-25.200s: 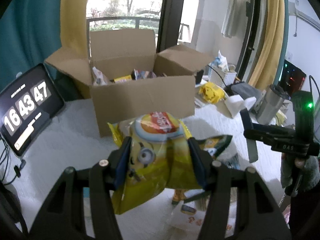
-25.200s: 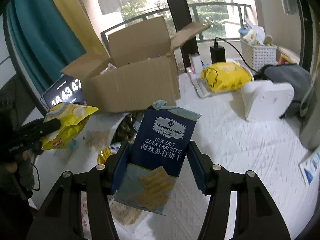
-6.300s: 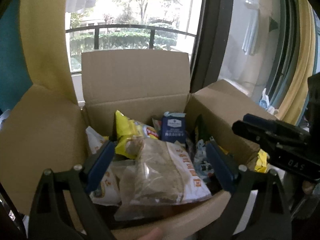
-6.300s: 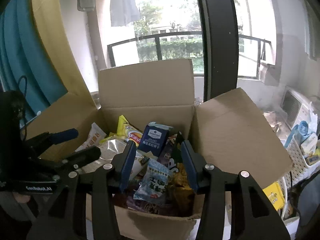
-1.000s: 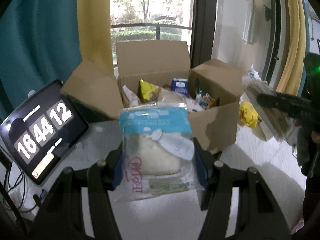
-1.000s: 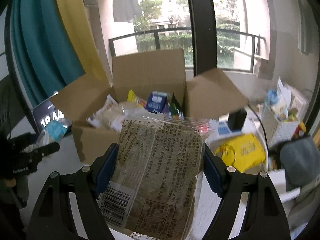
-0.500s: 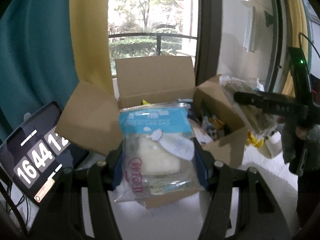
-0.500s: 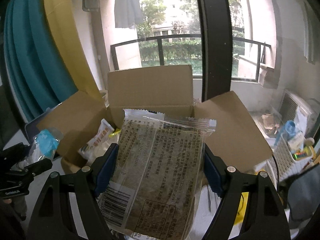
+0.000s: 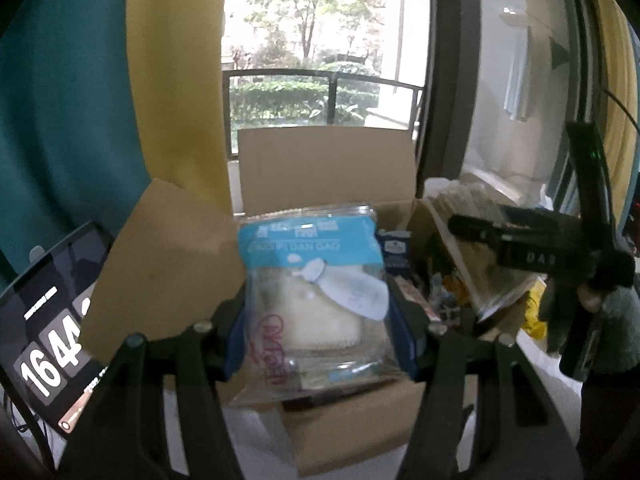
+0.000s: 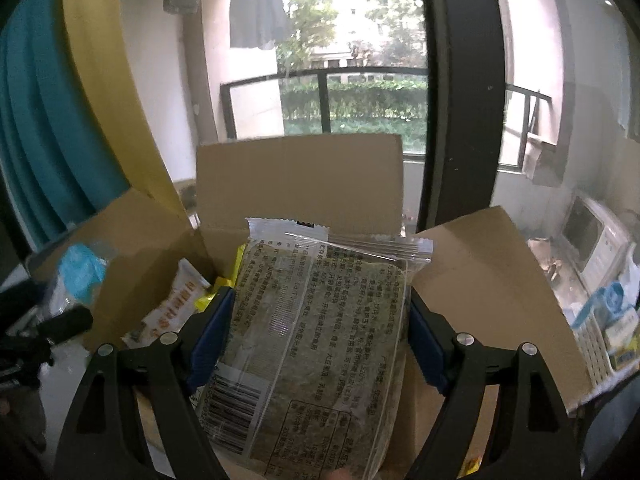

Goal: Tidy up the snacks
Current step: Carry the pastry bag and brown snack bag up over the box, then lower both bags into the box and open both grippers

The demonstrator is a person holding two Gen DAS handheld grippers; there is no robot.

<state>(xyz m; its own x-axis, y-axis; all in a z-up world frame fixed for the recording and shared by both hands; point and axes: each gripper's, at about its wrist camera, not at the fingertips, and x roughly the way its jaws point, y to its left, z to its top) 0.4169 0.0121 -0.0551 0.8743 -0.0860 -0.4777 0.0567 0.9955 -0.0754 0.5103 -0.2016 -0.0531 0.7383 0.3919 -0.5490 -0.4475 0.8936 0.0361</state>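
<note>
- Left tool (image 9: pixel 318 336) clamps a blue-topped pouch (image 9: pixel 316 296) upright at the box's (image 9: pixel 352 420) 6 o'clock edge, ready to drop in.
- Right tool (image 10: pixel 318 344) grips a seaweed pack (image 10: pixel 316 340) by its sides, over the box opening.

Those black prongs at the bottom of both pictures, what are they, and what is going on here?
They are hand-held grippers, one in each of a person's hands, each with a camera looking along its two fingers. In the left camera's picture the left gripper clamps a clear plastic packet with a light blue top. In the right camera's picture the right gripper clamps a flat clear packet of greenish-brown snack with printed text. Both are held at an open brown cardboard box that already contains other snack packets. A dark tablet showing large clock digits stands left of the box. The left view also shows the right gripper from the side.
</note>
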